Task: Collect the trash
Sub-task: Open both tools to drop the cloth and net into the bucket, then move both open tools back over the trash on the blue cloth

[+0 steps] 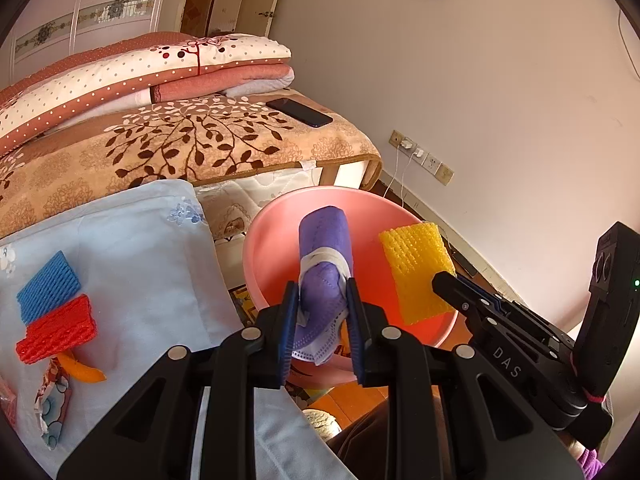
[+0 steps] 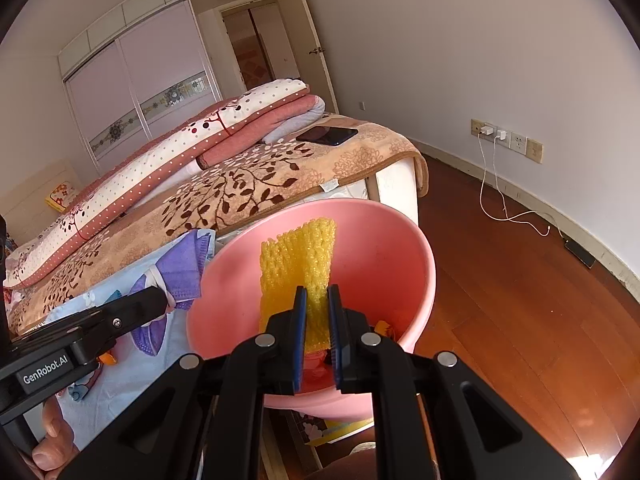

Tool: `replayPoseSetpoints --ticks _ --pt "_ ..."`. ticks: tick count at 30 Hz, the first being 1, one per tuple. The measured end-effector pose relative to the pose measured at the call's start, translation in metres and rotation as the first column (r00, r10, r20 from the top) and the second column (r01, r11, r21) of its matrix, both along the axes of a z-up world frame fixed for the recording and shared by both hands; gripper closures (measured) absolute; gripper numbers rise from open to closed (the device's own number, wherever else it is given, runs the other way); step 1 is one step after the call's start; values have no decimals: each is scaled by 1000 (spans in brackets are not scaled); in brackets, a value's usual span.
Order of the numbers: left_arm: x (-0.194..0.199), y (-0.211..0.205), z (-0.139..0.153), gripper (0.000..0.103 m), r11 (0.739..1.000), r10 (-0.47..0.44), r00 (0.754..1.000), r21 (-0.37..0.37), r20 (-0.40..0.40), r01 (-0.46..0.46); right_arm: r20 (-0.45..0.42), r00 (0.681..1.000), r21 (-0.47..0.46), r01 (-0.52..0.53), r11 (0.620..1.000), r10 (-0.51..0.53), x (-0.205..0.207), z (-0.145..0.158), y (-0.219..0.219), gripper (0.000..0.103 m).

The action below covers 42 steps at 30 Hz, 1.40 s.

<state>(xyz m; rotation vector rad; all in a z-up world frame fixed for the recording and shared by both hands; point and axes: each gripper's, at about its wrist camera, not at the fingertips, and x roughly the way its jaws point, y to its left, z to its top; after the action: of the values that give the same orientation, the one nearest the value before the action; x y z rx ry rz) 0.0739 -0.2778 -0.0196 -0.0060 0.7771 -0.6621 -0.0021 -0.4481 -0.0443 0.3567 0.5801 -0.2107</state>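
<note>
A pink basin (image 1: 276, 240) stands beside the bed; it also shows in the right wrist view (image 2: 384, 248). My left gripper (image 1: 322, 300) is shut on a folded purple face mask (image 1: 326, 248) and holds it over the basin's near rim. My right gripper (image 2: 318, 300) is shut on a yellow foam net (image 2: 298, 256) and holds it inside the basin's mouth; the net also shows in the left wrist view (image 1: 416, 268). On the light blue cloth (image 1: 132, 240) lie a blue foam net (image 1: 48, 286), a red foam net (image 1: 58, 330), an orange scrap (image 1: 86, 372) and a printed wrapper (image 1: 54, 404).
The bed with a brown leaf blanket (image 1: 180, 144) and folded quilts (image 1: 120, 76) lies behind. A black phone (image 1: 299, 112) rests on the blanket. Wall sockets with charger cables (image 2: 496, 168) are on the right wall above a wooden floor (image 2: 520, 300). Something orange (image 2: 383, 327) lies in the basin.
</note>
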Motion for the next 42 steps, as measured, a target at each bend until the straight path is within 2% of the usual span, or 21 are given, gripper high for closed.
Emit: replayPoseSetpoints --ticks 12,14,17,20,23,24,25,27,42 --pt "14 -9 -14 77 1000 -2 996 -3 -85 1 -22 1000 3 15 1000 -15 8 -11 -7 92" --pt "13 -9 -15 68 1000 -8 996 -11 -92 7 -22 1000 6 19 1000 -19 8 -12 -8 92" --pt "11 -8 -13 67 1000 -11 996 -19 -88 9 -16 1000 1 22 1000 -22 8 -12 -7 91" --pt "10 -6 -11 67 1000 -13 996 -27 -87 10 -11 1000 -9 23 1000 -23 7 -10 -5 82" --pt "7 -3 -8 67 999 -11 997 -32 -80 9 -7 1000 -19 21 1000 -21 5 -8 -3 81" --pt "6 -2 -6 67 999 -10 997 -32 -77 7 -6 1000 -22 21 1000 -21 4 -7 -2 78" --pt "5 -1 -5 67 999 -8 997 -32 -73 6 -2 1000 -24 23 999 -23 3 -6 -1 69" --pt "2 2 -3 67 1000 -8 998 -31 -62 6 13 999 -29 32 999 -32 -1 -3 0 62" --pt "-29 41 14 67 999 42 999 -21 15 -42 36 999 -67 -6 998 8 -25 14 38 58"
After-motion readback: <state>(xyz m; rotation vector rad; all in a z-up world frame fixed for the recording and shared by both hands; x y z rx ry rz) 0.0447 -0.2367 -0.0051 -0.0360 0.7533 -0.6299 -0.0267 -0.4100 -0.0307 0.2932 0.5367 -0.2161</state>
